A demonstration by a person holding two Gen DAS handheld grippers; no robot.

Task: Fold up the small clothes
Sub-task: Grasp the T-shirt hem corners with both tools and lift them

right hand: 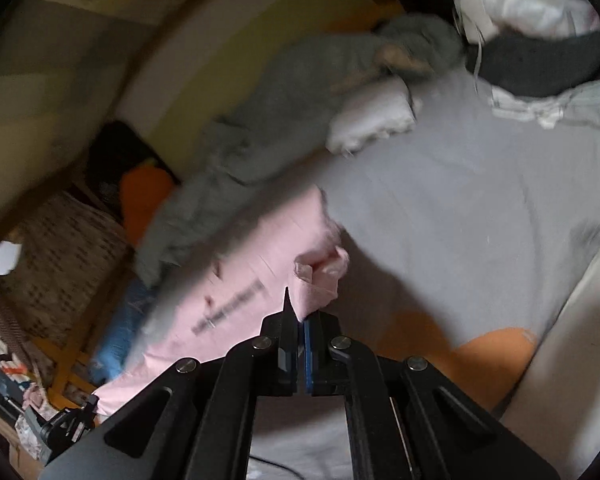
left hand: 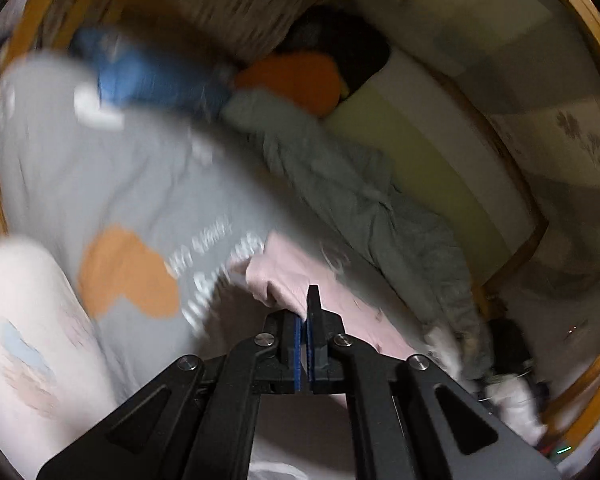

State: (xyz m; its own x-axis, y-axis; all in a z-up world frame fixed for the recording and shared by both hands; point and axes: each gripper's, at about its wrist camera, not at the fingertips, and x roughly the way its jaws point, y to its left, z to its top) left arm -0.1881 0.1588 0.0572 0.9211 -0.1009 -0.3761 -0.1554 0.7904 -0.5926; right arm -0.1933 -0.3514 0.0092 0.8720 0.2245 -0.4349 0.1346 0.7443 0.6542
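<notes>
Both grippers pinch the pink garment: the left gripper clamps one edge, the right gripper another, above the grey bedsheet.

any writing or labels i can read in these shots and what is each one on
None can be quoted; all the print is motion-blurred.
White lettering on the grey bedsheet, beside its orange patch: blurred, unreadable.
Dark line of print on the pink garment, seen from the right wrist: blurred, unreadable.
Rows of small dark marks on the patterned cloth at the left: too small to tell if they are text.
</notes>
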